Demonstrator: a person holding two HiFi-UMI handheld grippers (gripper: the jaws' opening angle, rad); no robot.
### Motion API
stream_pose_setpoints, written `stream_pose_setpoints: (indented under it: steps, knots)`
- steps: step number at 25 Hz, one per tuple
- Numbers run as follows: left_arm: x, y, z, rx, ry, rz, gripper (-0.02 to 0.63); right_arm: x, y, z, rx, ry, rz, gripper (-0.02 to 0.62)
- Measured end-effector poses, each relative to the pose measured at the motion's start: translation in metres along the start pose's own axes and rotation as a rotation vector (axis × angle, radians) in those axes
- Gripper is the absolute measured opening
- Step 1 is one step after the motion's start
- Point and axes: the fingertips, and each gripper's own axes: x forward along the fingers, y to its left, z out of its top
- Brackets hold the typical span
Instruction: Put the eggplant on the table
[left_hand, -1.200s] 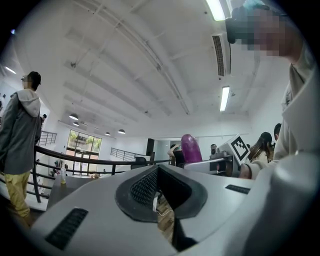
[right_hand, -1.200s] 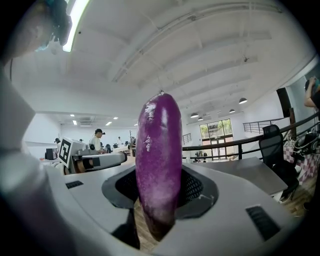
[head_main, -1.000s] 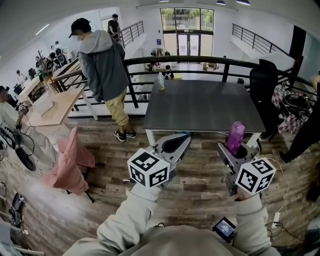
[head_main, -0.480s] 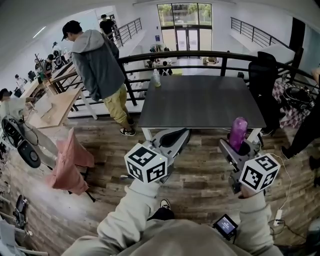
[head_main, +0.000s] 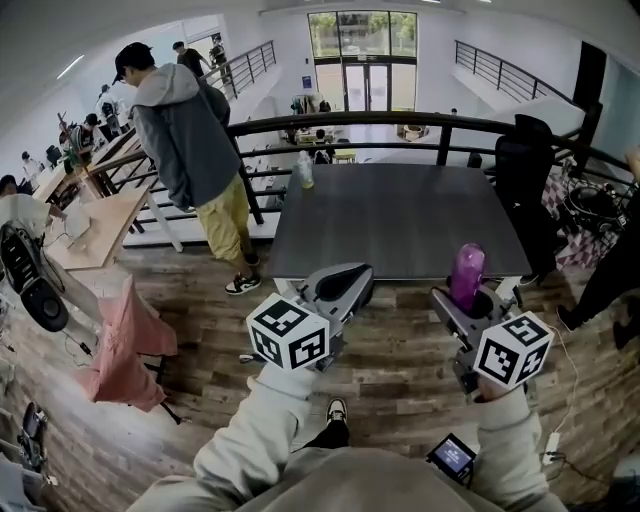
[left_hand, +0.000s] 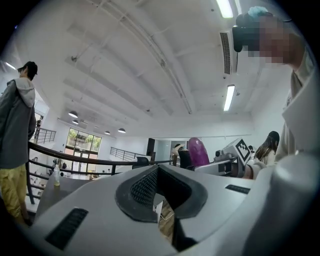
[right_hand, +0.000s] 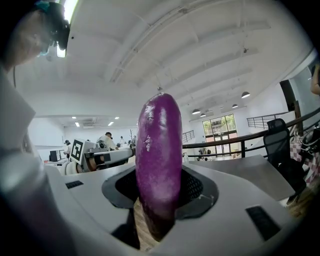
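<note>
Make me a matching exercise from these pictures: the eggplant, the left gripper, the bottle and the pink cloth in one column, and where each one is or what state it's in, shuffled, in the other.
Column one
1. eggplant
2. left gripper
3. bottle
4. pink cloth

Column two
A. stands on the far left corner of the table
B. upright, gripped between the jaws of the right gripper
C. off to the left, above the wooden floor
D. nothing between its jaws

Pairs: 1-B, 2-D, 3-A, 4-C
</note>
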Motion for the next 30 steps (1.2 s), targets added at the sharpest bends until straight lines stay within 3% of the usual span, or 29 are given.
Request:
stream_pose_setpoints:
  steps: [17, 21, 30]
  knots:
    - [0.085, 0.184, 0.015, -0.030, 0.012, -0.047, 0.005, 0.174, -0.077, 0.043, 0.013, 0.047, -0.057, 0.178]
    - [0.099, 0.213, 0.009, -0.021, 0.024, -0.063, 0.005, 0.203, -0.090, 0.047, 0.016, 0.040, -0.068, 0.178]
    - [0.105, 0.253, -0.007, -0.081, 0.018, -0.046, 0.005, 0.237, -0.104, 0.037, 0.040, 0.088, -0.068, 0.178]
